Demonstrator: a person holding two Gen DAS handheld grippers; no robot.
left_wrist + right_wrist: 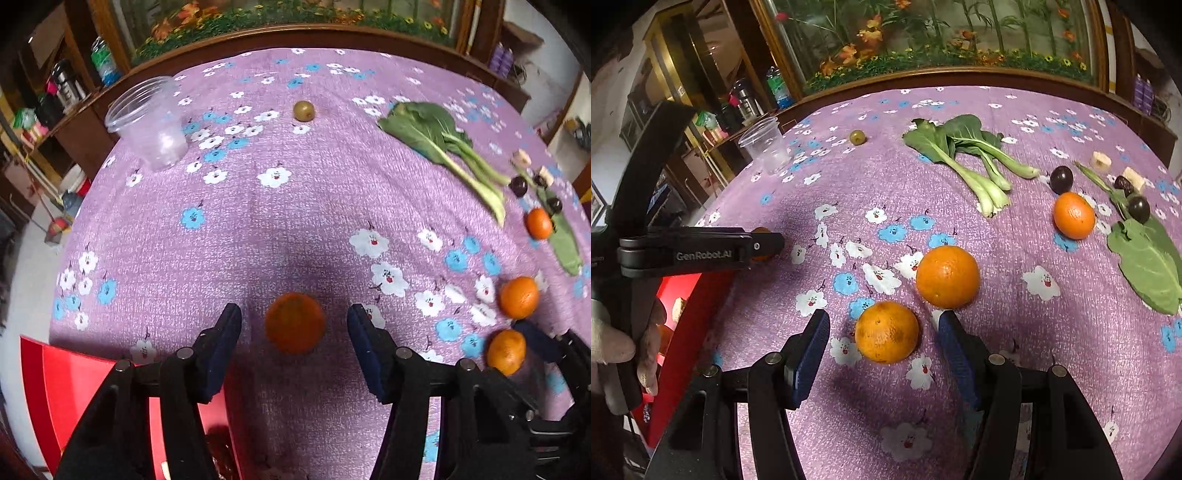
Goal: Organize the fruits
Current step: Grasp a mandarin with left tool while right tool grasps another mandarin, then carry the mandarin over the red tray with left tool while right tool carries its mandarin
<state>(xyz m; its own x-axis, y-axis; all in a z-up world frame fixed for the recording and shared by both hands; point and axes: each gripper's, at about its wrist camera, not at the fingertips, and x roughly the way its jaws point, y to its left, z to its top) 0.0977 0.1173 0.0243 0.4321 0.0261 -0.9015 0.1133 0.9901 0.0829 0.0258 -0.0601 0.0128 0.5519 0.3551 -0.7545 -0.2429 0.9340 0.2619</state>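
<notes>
In the left wrist view my left gripper (294, 317) is open, its blue pads either side of an orange (294, 322) on the purple flowered cloth, not touching it. In the right wrist view my right gripper (882, 325) is open around another orange (886, 331), with a second orange (948, 277) just beyond and a third (1073, 215) farther right. The left gripper (764, 247) shows there from the side, over its orange. A small green fruit (857, 136) lies far back. Dark plums (1061, 179) lie at the right.
A red box (74, 373) sits at the table's near left edge. A clear plastic cup (149, 120) stands at the back left. Bok choy (964, 155), a loose green leaf (1148, 264) and banana pieces (1101, 161) lie at the right.
</notes>
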